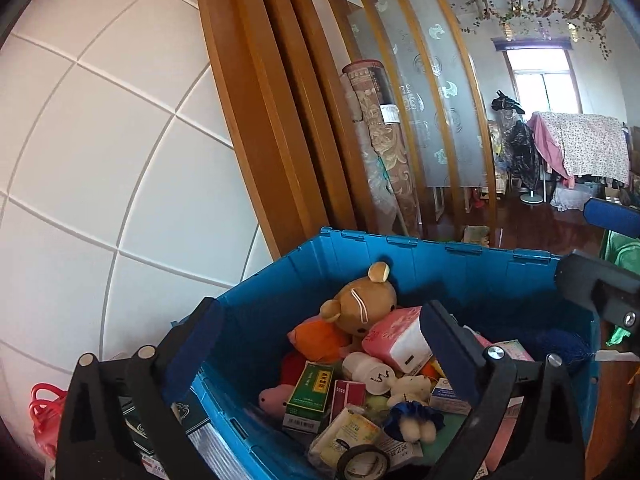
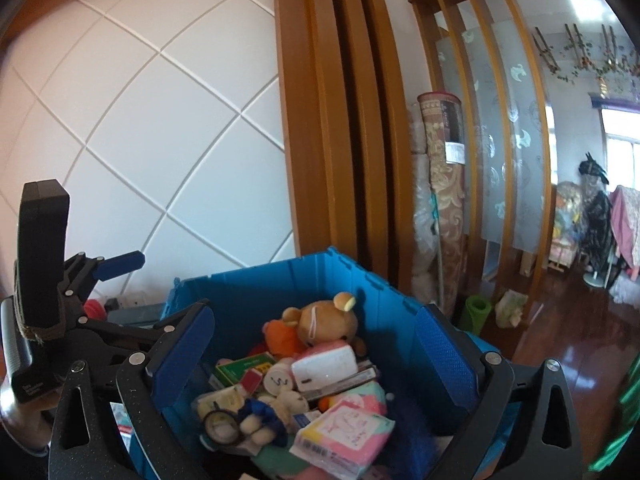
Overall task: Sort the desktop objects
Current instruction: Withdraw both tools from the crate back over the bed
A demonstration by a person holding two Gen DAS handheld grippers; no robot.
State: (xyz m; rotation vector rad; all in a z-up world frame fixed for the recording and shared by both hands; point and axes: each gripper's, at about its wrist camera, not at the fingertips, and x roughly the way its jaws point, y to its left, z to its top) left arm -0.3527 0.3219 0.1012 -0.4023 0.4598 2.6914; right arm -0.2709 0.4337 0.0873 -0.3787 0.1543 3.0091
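Both your left gripper (image 1: 320, 344) and right gripper (image 2: 316, 344) hover wide apart, empty, over the blue plastic crate (image 1: 440, 264); next, choose one item.

Behind everything stands a white wall (image 1: 120, 140) with thin diagonal grooves, and next to it a wide frame of brown wood (image 2: 332, 120). A rolled carpet (image 2: 444, 184) leans upright against a wooden screen with frosted glass panels (image 1: 432, 92), and a green roll (image 2: 476, 312) stands on the dark shiny wooden floor (image 2: 560, 344) near it. Far in the room there is a bright window (image 1: 544, 80), a flowered cloth (image 1: 588, 144) hanging over a rack, and green vines (image 1: 536, 16) under the ceiling.
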